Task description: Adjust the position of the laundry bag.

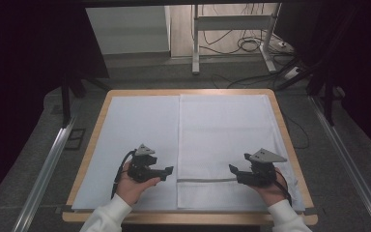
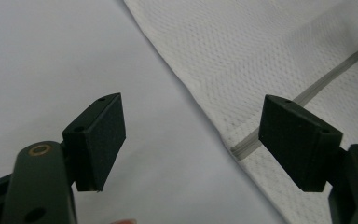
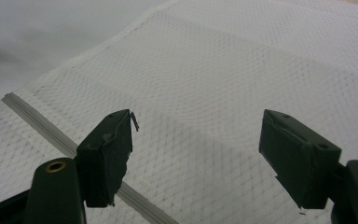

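Note:
A white mesh cloth (image 1: 224,140) lies flat on the right half of the table, with a grey stripe (image 1: 205,180) running across it near the front. My left gripper (image 1: 170,173) sits low beside the cloth's left edge, level with the stripe's end, and points right. In the left gripper view its jaws (image 2: 191,140) stand open over the pale mat, with the cloth's edge (image 2: 233,140) and the stripe (image 2: 317,88) just ahead. My right gripper (image 1: 232,171) points left over the cloth's front right part. Its jaws (image 3: 196,154) stand open above the mesh (image 3: 242,70), with nothing between them.
A pale mat (image 1: 135,130) covers the wooden table (image 1: 188,218), whose rim shows all around. A hand in a white sleeve (image 1: 108,215) holds each gripper at the front edge. Beyond the table stand a white desk frame (image 1: 195,43) and floor cables (image 1: 251,46).

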### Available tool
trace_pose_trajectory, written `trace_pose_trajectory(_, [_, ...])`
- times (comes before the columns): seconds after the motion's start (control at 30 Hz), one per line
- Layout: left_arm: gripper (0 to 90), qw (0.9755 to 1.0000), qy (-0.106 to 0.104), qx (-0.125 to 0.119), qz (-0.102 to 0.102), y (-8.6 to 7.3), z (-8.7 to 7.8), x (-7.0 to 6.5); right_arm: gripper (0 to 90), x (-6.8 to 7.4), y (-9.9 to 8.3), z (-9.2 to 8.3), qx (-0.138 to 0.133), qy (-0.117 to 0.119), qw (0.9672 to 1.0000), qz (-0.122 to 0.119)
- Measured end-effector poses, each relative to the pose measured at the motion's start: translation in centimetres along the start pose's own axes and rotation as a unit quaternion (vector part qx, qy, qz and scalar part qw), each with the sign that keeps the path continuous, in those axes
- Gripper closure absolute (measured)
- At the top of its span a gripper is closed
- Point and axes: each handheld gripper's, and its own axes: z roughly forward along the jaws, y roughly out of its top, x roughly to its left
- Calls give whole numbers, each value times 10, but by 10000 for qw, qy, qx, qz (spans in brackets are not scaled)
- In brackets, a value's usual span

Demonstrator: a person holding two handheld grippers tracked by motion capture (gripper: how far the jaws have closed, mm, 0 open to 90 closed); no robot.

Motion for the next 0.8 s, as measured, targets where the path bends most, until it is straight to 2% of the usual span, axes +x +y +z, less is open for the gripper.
trace_pose_trajectory(0.17, [240,9998,-137,141,-18,5,14,-6,251,1,-6,-7,3,-72,10000,44])
trace_pose_trajectory(0.27, [254,9992,-272,286,-39,8,25,-13,251,-2,-8,-13,-84,-172,9998,113])
trace_pose_trajectory(0.43, [283,9983,-335,471,-71,6,33,-16,251,-2,-9,-13,-61,-207,9997,113])
trace_pose_trajectory(0.63, [316,9978,-350,473,-302,3,36,-15,252,-3,-9,-13,-43,-251,9996,94])
trace_pose_trajectory(0.8, [327,9974,-390,509,-338,-1,37,-18,253,-3,-8,-13,-49,-266,9996,105])
